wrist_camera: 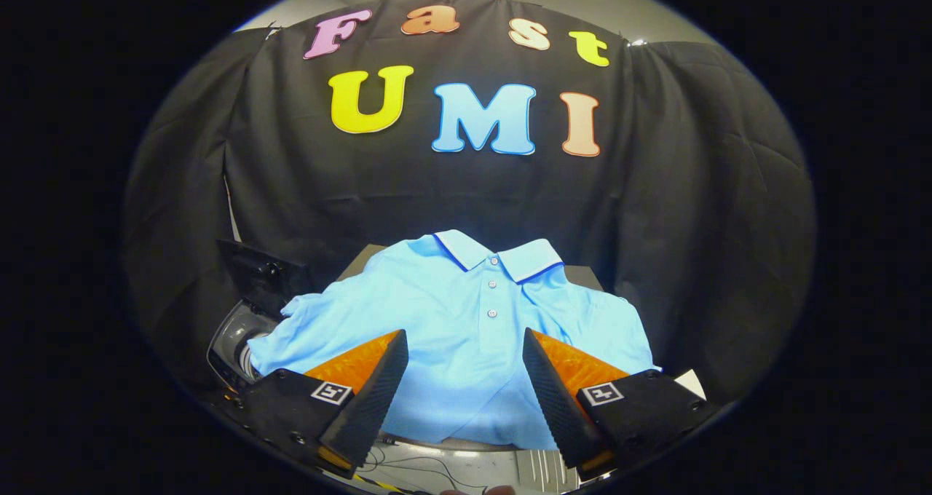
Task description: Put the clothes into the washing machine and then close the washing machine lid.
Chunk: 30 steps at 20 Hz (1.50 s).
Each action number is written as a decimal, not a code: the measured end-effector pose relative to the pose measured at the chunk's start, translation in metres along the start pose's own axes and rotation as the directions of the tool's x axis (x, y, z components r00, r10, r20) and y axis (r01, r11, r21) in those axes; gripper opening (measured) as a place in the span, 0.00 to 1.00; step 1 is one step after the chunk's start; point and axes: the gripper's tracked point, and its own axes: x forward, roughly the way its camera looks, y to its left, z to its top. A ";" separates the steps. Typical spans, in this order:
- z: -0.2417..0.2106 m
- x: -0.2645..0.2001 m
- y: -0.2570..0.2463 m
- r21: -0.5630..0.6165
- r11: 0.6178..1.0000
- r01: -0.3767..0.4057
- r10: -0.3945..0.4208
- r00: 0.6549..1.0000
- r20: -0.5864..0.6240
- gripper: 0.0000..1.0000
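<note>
The shirt (466, 335) lies spread flat; the gripper (464, 349) hovers above it, fingers wide apart, washing machine (237, 338) at nine o'clock.

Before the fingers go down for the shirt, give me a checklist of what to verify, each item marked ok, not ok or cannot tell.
1. Fingers spread: ok. The gripper is open, with a wide gap between its fingers.
2. Shirt in line: ok. The light blue polo shirt lies flat just ahead of and between the fingers, collar on the far side.
3. Fingers free of cloth: ok. Neither finger presses on the shirt.
4. Washing machine open: ok. Its lid stands raised to the left of the shirt.
5. Drum free: cannot tell. Only its grey rim shows, and a shirt sleeve lies at its edge.
</note>
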 end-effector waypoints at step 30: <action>-0.023 0.085 -0.011 0.047 0.996 -0.071 0.078 0.982 -0.170 0.86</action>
